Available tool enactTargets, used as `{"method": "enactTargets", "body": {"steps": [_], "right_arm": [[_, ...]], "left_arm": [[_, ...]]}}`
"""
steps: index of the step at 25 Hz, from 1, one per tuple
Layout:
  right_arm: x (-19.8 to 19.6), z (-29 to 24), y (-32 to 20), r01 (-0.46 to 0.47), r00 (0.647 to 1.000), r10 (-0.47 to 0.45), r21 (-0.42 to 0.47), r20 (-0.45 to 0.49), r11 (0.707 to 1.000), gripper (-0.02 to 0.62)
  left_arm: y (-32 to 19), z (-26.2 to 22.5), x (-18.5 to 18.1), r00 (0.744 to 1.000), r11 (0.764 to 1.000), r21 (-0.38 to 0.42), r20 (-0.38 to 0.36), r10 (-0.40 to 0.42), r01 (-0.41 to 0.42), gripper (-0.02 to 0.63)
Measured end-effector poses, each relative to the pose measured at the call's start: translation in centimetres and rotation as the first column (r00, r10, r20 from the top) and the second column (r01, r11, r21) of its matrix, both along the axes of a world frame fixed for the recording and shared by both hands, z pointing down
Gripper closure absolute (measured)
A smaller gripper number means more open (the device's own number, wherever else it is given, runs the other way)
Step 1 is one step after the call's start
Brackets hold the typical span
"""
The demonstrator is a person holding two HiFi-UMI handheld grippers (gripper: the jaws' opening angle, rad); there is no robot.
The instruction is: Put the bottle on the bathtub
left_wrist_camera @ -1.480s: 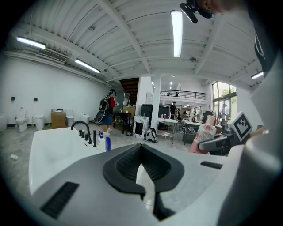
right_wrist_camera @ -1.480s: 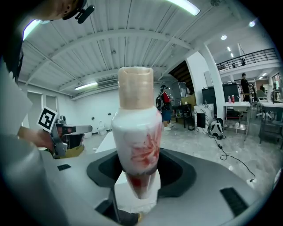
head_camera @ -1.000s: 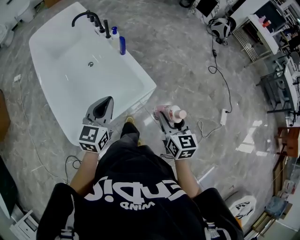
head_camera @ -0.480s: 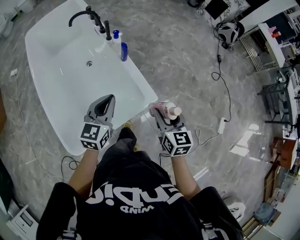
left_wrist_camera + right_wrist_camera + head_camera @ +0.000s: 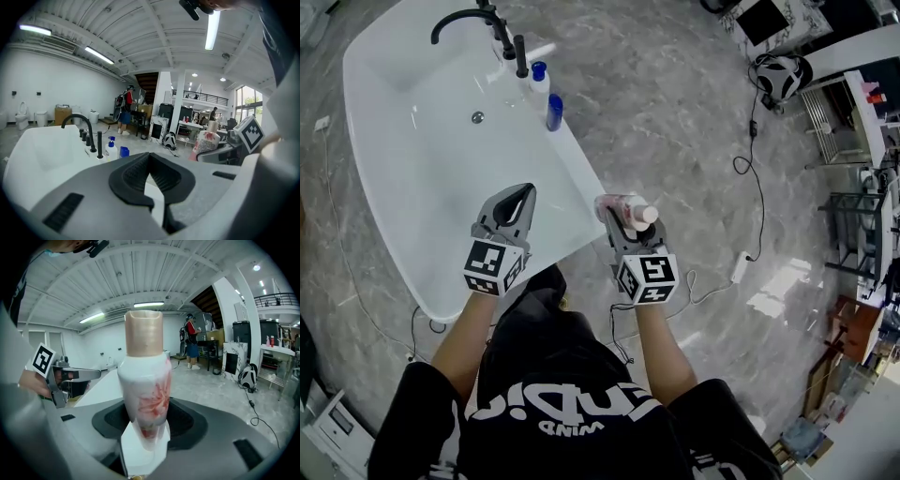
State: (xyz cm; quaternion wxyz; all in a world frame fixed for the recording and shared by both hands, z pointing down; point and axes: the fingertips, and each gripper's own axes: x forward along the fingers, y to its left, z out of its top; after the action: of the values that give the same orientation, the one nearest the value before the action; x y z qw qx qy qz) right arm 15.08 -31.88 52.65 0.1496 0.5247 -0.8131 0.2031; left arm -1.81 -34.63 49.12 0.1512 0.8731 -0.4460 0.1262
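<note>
Bright, even indoor light, ceiling strip lights (image 5: pixel 212 29), glare on glossy floor (image 5: pixel 783 286), fisheye edges dark.

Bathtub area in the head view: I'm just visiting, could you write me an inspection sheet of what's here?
Surface: white bathtub, rim bare near the grippers.
Job's things: floral bottle, upright, not yet on the tub.
Clutter: blue bottle and white bottle on the rim beside the black faucet.
Grippers: right gripper shut on the floral bottle; left gripper shut, holding nothing.
Cables: black cable across the floor.
Surroundings: grey marbled floor, shelving at right.
</note>
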Motion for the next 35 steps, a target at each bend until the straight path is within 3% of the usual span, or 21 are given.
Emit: {"method": "enactTargets", "body": {"steps": [16, 25, 29, 35], "right_arm": [[-3.2, 10.8, -9.7, 0.054, 0.996, -0.059, -0.084, -0.061, 0.995, 0.357], [-5.0, 15.6, -11.1, 0.102, 0.989, -0.111, -0.092, -0.099, 0.991, 0.357], [-5.3, 16.4, -11.6, 0.107, 0.99, -0.113, -0.08, -0.083, 0.991, 0.357], [-6.1, 17.3, -11.2, 0.156, 0.978, -0.162, -0.058, -0.134, 0.986, 0.354]], "left_arm": [[-7.5, 10.0, -1.1, 0.998, 0.992, -0.111, 0.002, -0.067, 0.067, 0.6], [-7.8, 13.3, -1.9, 0.995, 0.982, -0.16, 0.0, -0.102, 0.1, 0.6], [-7.8, 13.8, -1.9, 0.995, 0.98, -0.171, -0.004, -0.103, 0.101, 0.6], [-7.5, 14.4, -1.6, 0.994, 0.978, -0.181, -0.016, -0.109, 0.105, 0.6]]}}
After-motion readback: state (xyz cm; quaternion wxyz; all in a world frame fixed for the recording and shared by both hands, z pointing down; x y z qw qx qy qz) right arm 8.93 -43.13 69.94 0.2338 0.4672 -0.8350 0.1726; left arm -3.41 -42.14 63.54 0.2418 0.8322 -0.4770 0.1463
